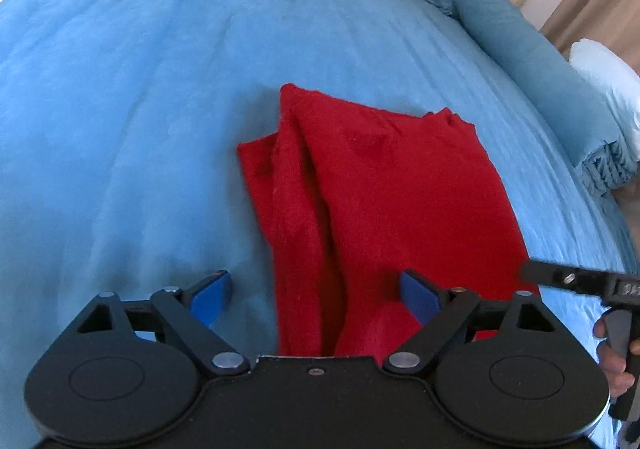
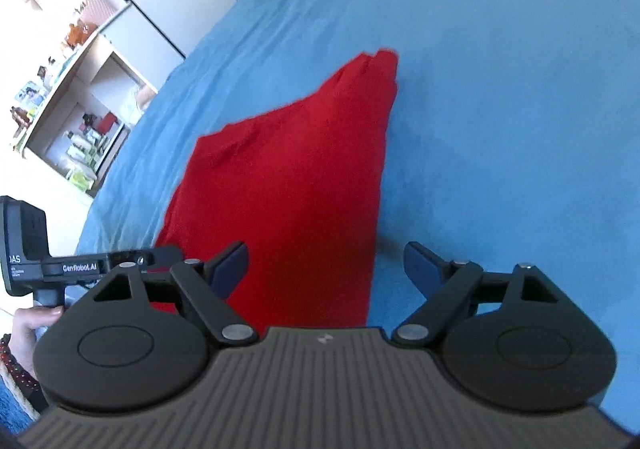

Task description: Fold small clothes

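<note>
Both claws are being held with their jaws wide apart and nothing clamped between them. Left claw [image 1: 316,299] is being carried low over the near end of the red garment [image 1: 368,185], its right finger [image 1: 418,295] over the cloth and its left finger over bare bed [image 1: 120,109]. Right claw [image 2: 326,269] is being pointed along the same garment [image 2: 288,185] from the other side, its left finger over the red cloth and its right finger over the blue cover.

The garment is lying on the bed, already doubled lengthwise into a long strip, with loose layers showing as ridges along its left part in the left view and a stepped corner at the far end. No pad is pressing on it, so it is being left free. The other claw's handle and a hand [image 2: 28,329] are being seen at each picture's edge, so both tools are being worked close together.

Several risks are being judged from here. If only the top layer is pinched, the stacked layers are likely to slide apart and the fold to open. If the two claws are closed at uneven points, the next fold is likely to come out skewed. A low approach could also catch the soft bed cover together with the cloth. With the tools this near, a knock between them is possible.
</note>
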A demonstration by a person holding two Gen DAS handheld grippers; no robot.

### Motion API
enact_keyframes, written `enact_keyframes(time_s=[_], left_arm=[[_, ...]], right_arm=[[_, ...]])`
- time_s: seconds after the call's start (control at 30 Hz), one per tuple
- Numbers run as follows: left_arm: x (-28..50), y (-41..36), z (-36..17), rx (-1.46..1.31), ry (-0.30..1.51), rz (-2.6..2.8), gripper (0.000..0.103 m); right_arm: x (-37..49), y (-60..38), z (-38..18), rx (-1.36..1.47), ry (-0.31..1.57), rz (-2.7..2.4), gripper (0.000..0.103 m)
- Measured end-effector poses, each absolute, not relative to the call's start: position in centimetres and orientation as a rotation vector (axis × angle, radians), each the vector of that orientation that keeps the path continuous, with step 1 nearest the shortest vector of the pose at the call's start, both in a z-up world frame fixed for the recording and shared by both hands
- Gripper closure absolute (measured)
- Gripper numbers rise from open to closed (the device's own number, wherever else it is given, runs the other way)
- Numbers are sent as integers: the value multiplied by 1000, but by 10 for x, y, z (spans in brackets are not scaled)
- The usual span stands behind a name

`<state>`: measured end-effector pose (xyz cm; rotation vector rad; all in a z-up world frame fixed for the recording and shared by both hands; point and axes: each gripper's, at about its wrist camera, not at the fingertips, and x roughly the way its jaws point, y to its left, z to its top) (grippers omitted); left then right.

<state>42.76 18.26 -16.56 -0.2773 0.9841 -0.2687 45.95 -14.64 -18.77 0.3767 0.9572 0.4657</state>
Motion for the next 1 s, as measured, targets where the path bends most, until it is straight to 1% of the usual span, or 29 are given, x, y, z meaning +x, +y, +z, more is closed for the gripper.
enact_keyframes(time_s=[0.03, 0.1, 0.13, 0.17, 0.2, 0.23, 0.27, 0.3, 0.33, 0.43, 0.63, 0.77, 0.9, 1.0], left_arm=[[430, 181, -167, -277, 976, -269, 11], [435, 180, -170, -287, 967, -272, 22], [437, 179, -170, -301, 970, -289, 39], [439, 178, -171, -322, 977, -304, 46], [441, 176, -170, -325, 983, -295, 49], [442, 174, -168, -322, 988, -288, 56], [441, 172, -165, -316, 984, -284, 66], [439, 171, -161, -311, 976, -286, 70], [437, 169, -159, -300, 968, -283, 72], [434, 160, -146, -249, 941, -279, 76], [402, 139, -109, -187, 883, -287, 76], [362, 126, -91, -275, 843, -338, 76], [324, 93, -88, -270, 815, -363, 76], [308, 55, -97, -243, 819, -379, 76]], right_arm=[[462, -142, -193, 377, 969, 470, 10], [465, -136, -202, 393, 978, 470, 12], [465, -135, -204, 407, 966, 468, 16], [466, -133, -204, 417, 954, 468, 21], [467, -131, -205, 423, 951, 468, 31], [467, -129, -204, 424, 948, 474, 45], [467, -126, -203, 423, 944, 479, 49], [466, -125, -201, 416, 933, 476, 56], [465, -124, -198, 407, 924, 473, 60], [458, -123, -185, 383, 892, 468, 64], [431, -132, -147, 386, 853, 494, 64], [398, -157, -120, 376, 820, 509, 64], [352, -188, -100, 333, 787, 521, 64], [321, -210, -104, 299, 789, 496, 64]])
